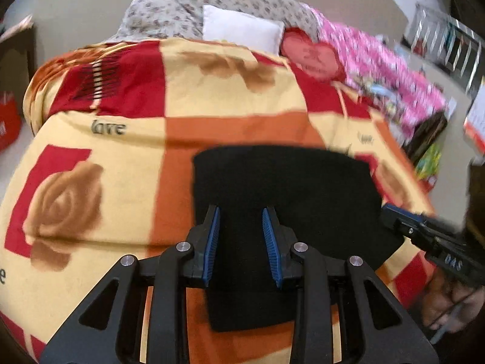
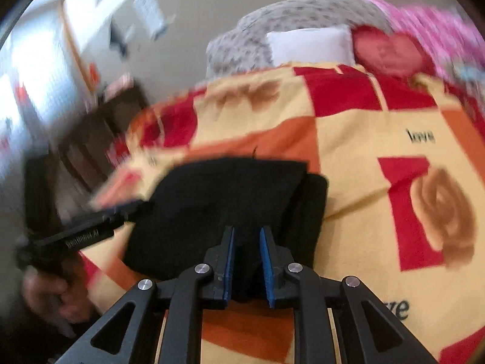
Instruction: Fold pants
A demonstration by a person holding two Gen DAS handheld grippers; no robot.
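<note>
Your right wrist view smears the room [image 2: 60,60] in the upper left of the frame beyond reading, and your left gripper [image 2: 85,230] at its left edge is blurred, jaws not discernible there

Bare blanket [image 1: 121,200] around folded pants [image 1: 282,197].

A blanket [image 1: 236,100] checked in red, cream and orange, printed with brown roses and the word "love", covers the bed. At its far end lie a white pillow [image 1: 242,28], a grey floral pillow [image 1: 169,9], a red heart-shaped cushion [image 1: 312,53] and pink patterned bedding [image 1: 388,69].
</note>
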